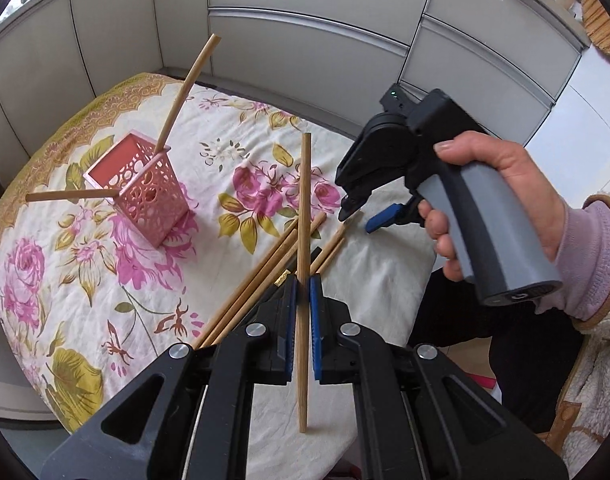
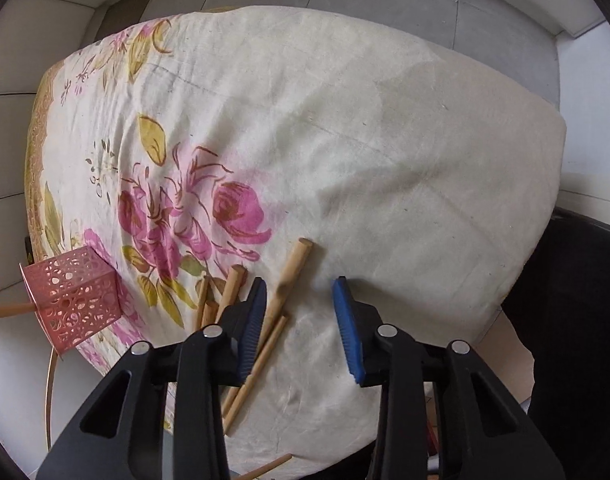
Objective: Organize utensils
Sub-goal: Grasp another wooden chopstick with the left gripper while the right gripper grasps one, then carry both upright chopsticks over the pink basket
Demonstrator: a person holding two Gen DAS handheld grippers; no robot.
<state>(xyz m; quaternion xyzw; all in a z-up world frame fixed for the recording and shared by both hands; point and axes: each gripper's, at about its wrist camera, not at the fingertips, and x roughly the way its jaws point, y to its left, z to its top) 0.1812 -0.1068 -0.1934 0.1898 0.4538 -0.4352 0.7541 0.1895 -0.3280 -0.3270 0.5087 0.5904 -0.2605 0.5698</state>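
My left gripper (image 1: 303, 300) is shut on one wooden chopstick (image 1: 304, 200), which stands upright between the blue pads above the table. A pink perforated holder (image 1: 141, 192) sits at the left with two chopsticks in it, one leaning up (image 1: 189, 92) and one poking out sideways (image 1: 69, 196). Several loose chopsticks (image 1: 273, 264) lie in a pile just beyond the left gripper. My right gripper (image 2: 299, 282) hovers low over that pile (image 2: 293, 272), jaws apart, with chopstick ends lying between them near the left pad, not pressed. The holder (image 2: 73, 300) is at its left.
A floral tablecloth (image 1: 105, 280) covers the round table, and its plain cream part (image 2: 405, 160) spreads to the right. Grey cabinet panels (image 1: 305, 40) stand behind. A person's hand (image 1: 505, 200) holds the right gripper, with dark-clothed legs (image 1: 485, 320) by the table edge.
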